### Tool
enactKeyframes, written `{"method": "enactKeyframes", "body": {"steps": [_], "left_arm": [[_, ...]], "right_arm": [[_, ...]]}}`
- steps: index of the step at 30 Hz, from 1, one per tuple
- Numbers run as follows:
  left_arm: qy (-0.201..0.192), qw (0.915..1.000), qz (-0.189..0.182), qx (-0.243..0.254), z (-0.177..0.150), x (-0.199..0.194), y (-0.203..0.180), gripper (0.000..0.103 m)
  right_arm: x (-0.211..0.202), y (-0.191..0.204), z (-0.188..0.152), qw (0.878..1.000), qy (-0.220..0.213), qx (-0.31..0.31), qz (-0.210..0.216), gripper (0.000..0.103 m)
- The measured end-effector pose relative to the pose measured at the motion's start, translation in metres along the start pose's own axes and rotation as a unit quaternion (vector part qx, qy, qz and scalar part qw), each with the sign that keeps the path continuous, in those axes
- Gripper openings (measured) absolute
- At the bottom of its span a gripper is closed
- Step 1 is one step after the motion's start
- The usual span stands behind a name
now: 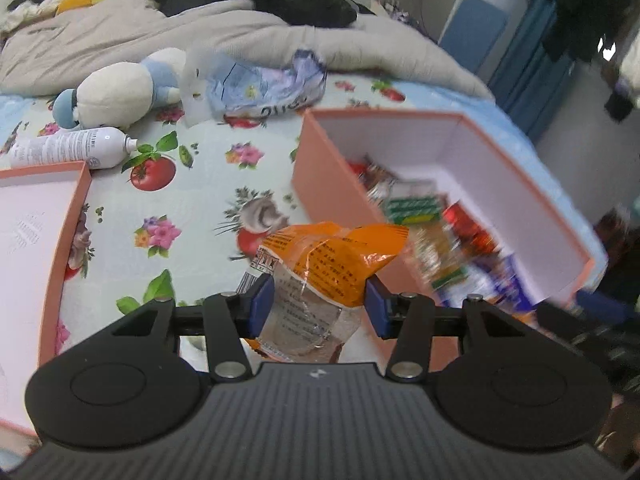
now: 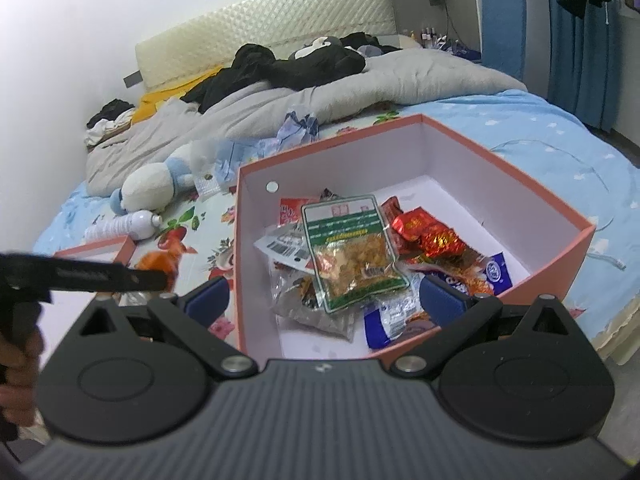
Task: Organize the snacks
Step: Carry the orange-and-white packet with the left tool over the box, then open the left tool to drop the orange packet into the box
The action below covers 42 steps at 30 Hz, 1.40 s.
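Left gripper (image 1: 318, 306) is clamped about halfway on an orange snack packet (image 1: 332, 264); both blue pads (image 1: 262, 304) press its sides, and the clear lower part of the packet hangs between the fingers. The packet is off the bed, with the floral bedsheet (image 1: 192, 200) below and ahead of this gripper. Right of and ahead of the left gripper sits the pink box (image 1: 332, 184), open-topped, with mixed snacks (image 1: 440, 232) inside, blurred in this view. Far left of the left gripper lies the pink box lid (image 1: 60, 216), inside facing up. Beyond it lie a white bottle (image 1: 76, 148) on its side and a plush toy (image 1: 116, 92).

Right gripper (image 2: 324, 294) has its jaws wide apart and nothing between them. It hovers over the near edge of the box (image 2: 404, 128). Just ahead of it, inside the box, a green-bordered clear packet (image 2: 352, 252) lies on top of the pile, with red wrapped snacks (image 2: 428, 232) to the right and blue packets (image 2: 380, 320) near the right finger.
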<state>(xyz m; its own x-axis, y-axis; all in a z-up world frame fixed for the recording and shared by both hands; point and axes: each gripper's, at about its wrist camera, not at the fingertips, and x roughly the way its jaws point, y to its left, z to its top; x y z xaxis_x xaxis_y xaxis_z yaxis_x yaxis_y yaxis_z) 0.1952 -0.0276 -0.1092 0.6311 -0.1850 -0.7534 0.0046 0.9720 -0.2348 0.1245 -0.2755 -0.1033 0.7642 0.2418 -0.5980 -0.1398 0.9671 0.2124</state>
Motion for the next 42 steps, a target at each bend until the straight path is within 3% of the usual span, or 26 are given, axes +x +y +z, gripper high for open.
{"method": "enactKeyframes", "body": {"steps": [5,12,20,28,30,32,42], "left_arm": [[-0.022,0.9995,-0.022,-0.009,0.026,-0.017,-0.031,0.055],[-0.045,0.9975,-0.054,0.009,0.059,-0.011,-0.073,0.055],[-0.010,0.9968,-0.080,-0.008,0.070,0.032,-0.088,0.055],[0.002,0.9966,-0.079,0.021,0.069,0.055,-0.100,0.055],[0.000,0.9960,-0.085,0.028,0.071,0.054,-0.103,0.061],[-0.006,0.9963,-0.080,0.032,0.072,0.050,-0.105,0.081],[-0.049,0.9935,-0.091,0.049,0.079,-0.009,-0.104,0.081]], "right_arm": [[-0.003,-0.003,0.013,1.000,-0.012,-0.008,-0.012,0.103],[-0.006,-0.024,0.034,0.998,-0.035,0.003,-0.043,0.103],[0.005,-0.048,0.049,0.997,-0.038,0.007,-0.064,0.103],[0.020,-0.061,0.045,0.997,-0.018,0.018,-0.069,0.103],[0.020,-0.061,0.045,0.997,-0.019,0.019,-0.070,0.103],[0.018,-0.061,0.046,0.997,-0.021,0.019,-0.070,0.103],[-0.014,-0.052,0.061,0.997,-0.060,0.017,-0.049,0.103]]}}
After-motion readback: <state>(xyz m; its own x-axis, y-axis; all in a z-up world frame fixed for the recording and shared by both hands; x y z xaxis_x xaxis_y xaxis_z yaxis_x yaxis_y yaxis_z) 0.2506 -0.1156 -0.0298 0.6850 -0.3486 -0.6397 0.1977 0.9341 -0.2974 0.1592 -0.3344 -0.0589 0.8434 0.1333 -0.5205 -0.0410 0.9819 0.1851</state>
